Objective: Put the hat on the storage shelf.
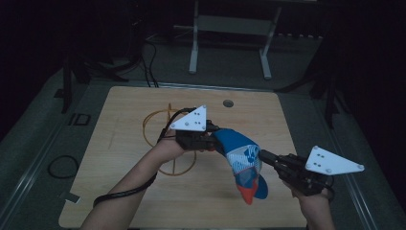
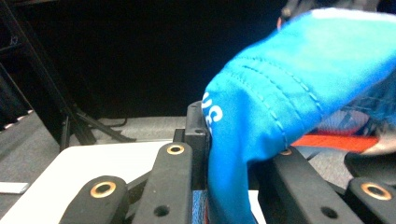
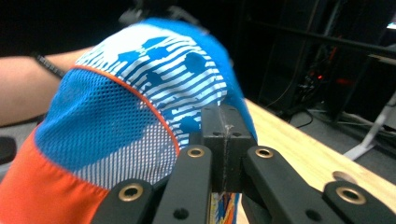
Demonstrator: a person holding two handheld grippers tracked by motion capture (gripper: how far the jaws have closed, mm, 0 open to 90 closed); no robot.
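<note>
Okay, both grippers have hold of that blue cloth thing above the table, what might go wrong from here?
1. The blue garment hangs in the air between the left gripper and the right gripper; if either grip loosens, that end would likely drop to the wooden table.
2. The right gripper appears to pinch only a thin fold, so a pull might slip it free.
3. The orange end hangs loose and may snag.
</note>
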